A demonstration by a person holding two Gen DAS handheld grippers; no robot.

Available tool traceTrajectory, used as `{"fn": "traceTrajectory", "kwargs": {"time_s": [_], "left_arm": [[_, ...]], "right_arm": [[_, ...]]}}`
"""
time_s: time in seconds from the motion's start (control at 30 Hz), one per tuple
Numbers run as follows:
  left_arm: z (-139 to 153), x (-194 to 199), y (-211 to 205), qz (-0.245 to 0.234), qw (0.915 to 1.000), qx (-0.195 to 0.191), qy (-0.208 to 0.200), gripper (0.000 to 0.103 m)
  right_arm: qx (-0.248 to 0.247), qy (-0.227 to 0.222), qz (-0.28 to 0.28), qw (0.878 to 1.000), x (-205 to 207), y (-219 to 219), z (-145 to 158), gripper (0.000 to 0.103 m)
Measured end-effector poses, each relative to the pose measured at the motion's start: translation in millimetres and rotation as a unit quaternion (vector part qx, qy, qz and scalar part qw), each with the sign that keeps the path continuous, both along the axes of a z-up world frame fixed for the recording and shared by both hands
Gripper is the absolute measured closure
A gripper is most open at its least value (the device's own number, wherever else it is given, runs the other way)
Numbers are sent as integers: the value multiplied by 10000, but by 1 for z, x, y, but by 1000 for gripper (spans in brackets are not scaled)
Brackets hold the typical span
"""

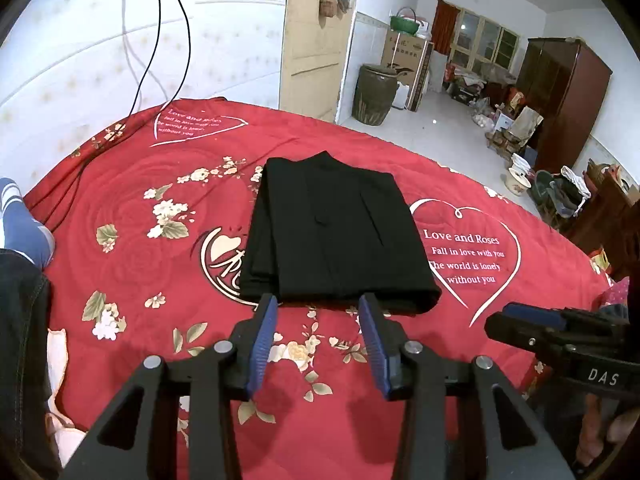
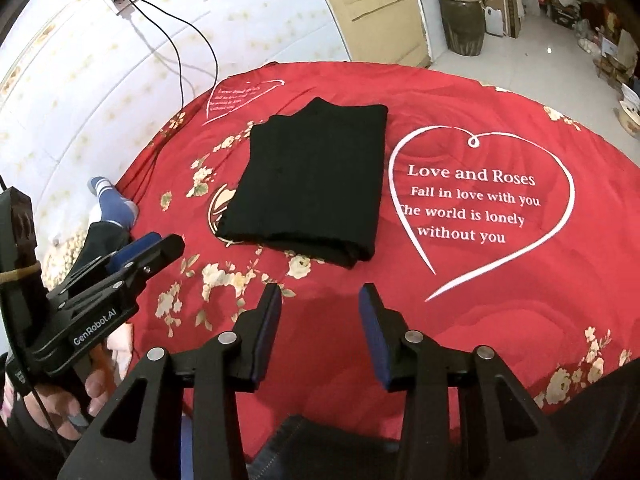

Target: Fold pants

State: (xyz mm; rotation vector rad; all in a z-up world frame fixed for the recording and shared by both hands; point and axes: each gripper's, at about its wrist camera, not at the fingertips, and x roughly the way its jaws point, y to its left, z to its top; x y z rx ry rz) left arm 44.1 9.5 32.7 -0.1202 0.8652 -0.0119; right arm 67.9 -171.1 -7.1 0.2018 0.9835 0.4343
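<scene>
On the bed, over a red quilted bedspread point(image 1: 132, 216) printed with cream flowers and white hearts, lie the black fabric pants point(image 1: 336, 232), folded into a thick, compact rectangle with stacked layers showing along the left edge. A white heart with the words "Love and Roses" point(image 2: 480, 200) sits just to the right of the pants on the cover.

Both black tongs with blue pads hang above the bedspread on the near side of the bundle. The left tongs point(image 1: 318, 322) are spread, nothing between the pads; in the left wrist view their tips overlap the pants' near edge, though whether they touch it cannot be told. The right tongs point(image 2: 318, 304) are likewise spread and empty, apart from the pants, with bare red cover between.

A black cable point(image 2: 180, 52) runs from a wall socket down toward the bed's far corner. Beside the bed's left side, a foot in a blue sock with white stripes point(image 2: 114, 200) shows.
</scene>
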Motion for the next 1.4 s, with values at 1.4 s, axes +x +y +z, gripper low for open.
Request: {"fn": "traceTrajectory", "kwargs": {"time_s": [1.4], "left_arm": [[-32,74,20,-71,9997,125,175,49]], "right_arm": [[432,265,-69,9987,84,-4,-27,53]]}}
